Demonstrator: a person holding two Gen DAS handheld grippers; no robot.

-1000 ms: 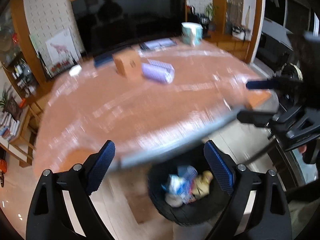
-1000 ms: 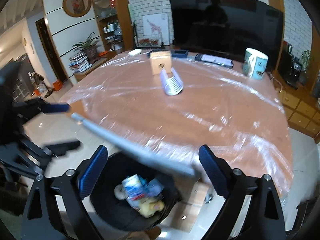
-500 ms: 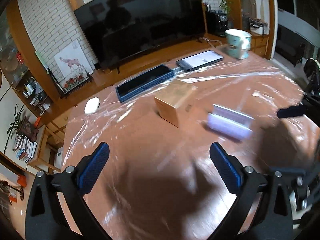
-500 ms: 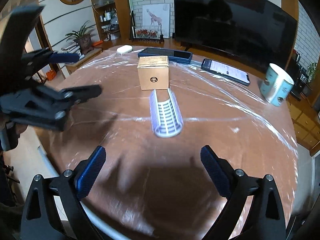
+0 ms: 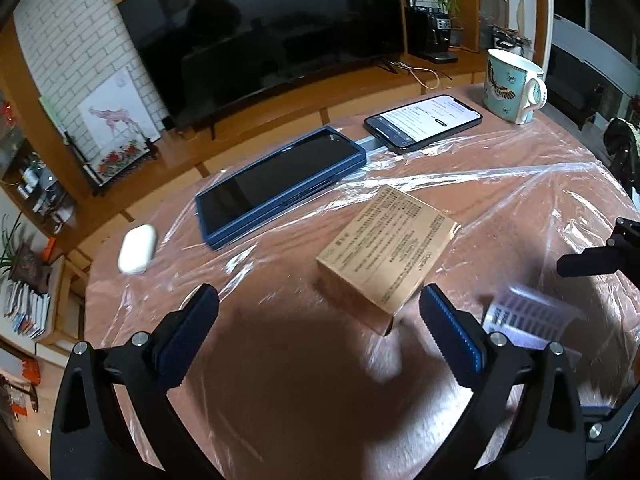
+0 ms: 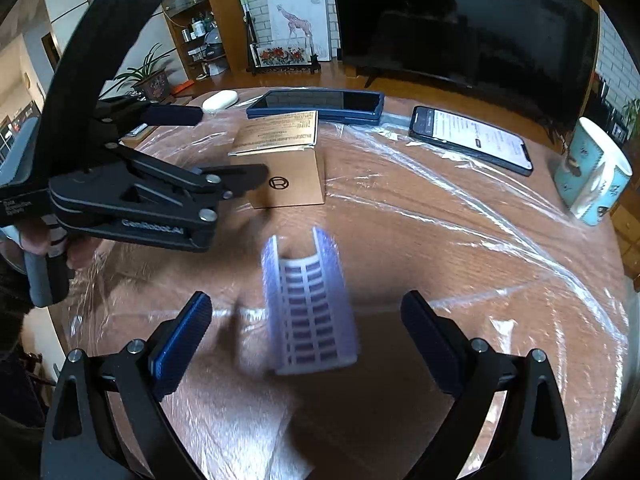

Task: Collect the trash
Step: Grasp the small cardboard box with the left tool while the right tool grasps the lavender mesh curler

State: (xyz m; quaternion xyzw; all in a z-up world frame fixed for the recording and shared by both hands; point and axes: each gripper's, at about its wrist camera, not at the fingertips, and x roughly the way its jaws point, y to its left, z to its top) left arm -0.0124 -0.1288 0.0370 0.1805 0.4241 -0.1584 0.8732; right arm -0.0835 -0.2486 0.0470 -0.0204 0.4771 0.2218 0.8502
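A brown cardboard box [image 5: 390, 256] lies on the plastic-covered round table [image 5: 280, 380], just ahead of my open left gripper [image 5: 318, 332]; it also shows in the right wrist view [image 6: 290, 168]. A curved white and purple plastic tray piece [image 6: 310, 304] lies between the tips of my open right gripper [image 6: 304, 336], blurred; in the left wrist view it [image 5: 528, 318] sits right of the box. The left gripper [image 6: 224, 148] is seen from the right wrist with its jaws apart by the box's left side. Both grippers are empty.
A dark blue tablet case [image 5: 280, 184], a lit phone [image 5: 424, 120], a white earbud case [image 5: 137, 248] and a teal mug [image 5: 512, 86] stand at the table's far side. A large TV [image 5: 260, 36] is behind. Loose plastic film covers the table.
Both grippers have moved from over the black bin beside the table up and forward over the tabletop. The left has closed in on the box, the right on the plastic tray piece.
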